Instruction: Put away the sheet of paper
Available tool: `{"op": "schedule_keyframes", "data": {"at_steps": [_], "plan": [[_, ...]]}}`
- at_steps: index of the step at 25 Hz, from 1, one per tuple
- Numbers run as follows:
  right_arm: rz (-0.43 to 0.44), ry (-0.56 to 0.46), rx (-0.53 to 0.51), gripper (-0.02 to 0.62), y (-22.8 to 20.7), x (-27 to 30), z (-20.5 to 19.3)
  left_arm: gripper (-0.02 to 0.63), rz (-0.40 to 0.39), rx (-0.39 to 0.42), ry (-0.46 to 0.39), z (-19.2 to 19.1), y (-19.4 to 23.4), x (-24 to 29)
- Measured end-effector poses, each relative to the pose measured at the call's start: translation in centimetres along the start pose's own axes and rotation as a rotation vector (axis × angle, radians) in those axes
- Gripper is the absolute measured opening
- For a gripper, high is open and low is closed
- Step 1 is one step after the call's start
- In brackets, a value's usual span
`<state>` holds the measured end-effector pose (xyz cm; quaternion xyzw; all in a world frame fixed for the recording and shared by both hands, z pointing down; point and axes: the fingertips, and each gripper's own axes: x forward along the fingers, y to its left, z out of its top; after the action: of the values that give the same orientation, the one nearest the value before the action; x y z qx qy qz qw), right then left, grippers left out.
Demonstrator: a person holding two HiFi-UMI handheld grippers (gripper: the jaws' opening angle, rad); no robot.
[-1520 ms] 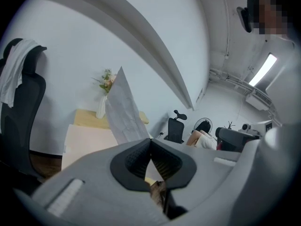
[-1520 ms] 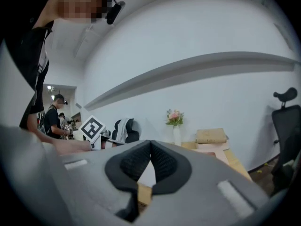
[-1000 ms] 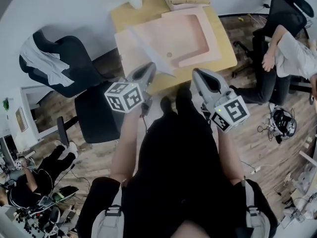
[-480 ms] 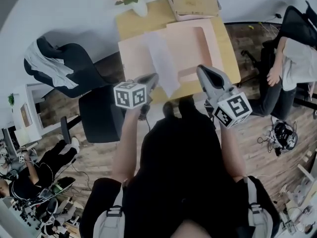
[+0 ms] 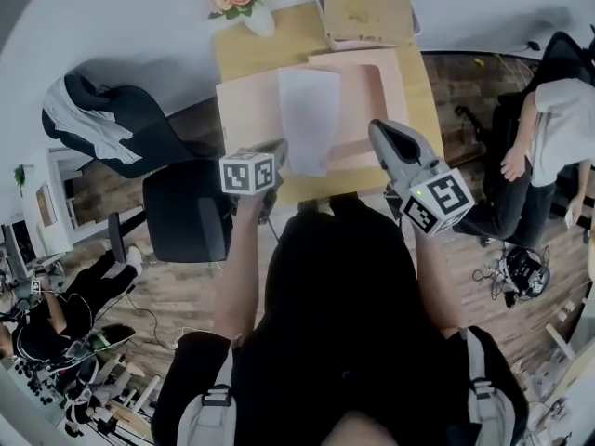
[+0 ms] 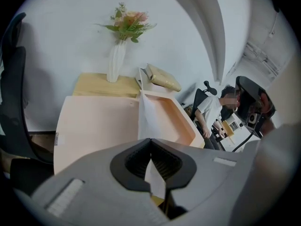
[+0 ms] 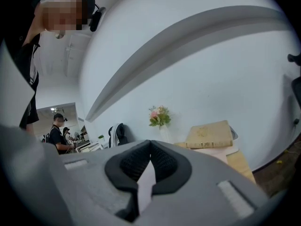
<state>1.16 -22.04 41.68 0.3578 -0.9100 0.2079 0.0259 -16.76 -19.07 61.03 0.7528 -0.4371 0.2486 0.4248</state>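
Since a second ago the sheet of paper (image 5: 310, 119) has swung from a tilted, nearly edge-on hang to lying broad across the open pink case (image 5: 246, 110) on the desk (image 5: 244, 52), and the left gripper (image 5: 278, 145) has dropped with it toward the case's near edge. That gripper is clamped tight on the sheet's near left edge. Its own view shows the white paper pinched between the dark pads and running away over the line between the case's flat left half and its recessed right half. The right gripper (image 5: 379, 130) has slid across to hover by the case's near right corner with its jaws drawn together. From above the sheet does not reach it, so I take it as carrying nothing. To my eye the paper is being laid down but isn't put away yet: it straddles the recess's inner rim instead of sitting inside. It likely needs shifting toward the case's right half before release, and a thin sheet held at one edge could buckle on that rim.
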Motion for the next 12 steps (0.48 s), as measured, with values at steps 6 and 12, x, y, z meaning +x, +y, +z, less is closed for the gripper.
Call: {"op": "schedule_keyframes", "data": {"at_steps": [6, 12], "plan": [[0.042, 0.031, 0.004, 0.003, -1.5, 0.3, -0.2, 0.008, 0.064, -0.042, -0.009, 0.5, 1.5, 2.1], [0.047, 0.042, 0.020, 0.003, -2.1, 0.7, -0.1, 0.009, 0.097, -0.113, -0.025, 1.2, 2.8, 3.8]]}}
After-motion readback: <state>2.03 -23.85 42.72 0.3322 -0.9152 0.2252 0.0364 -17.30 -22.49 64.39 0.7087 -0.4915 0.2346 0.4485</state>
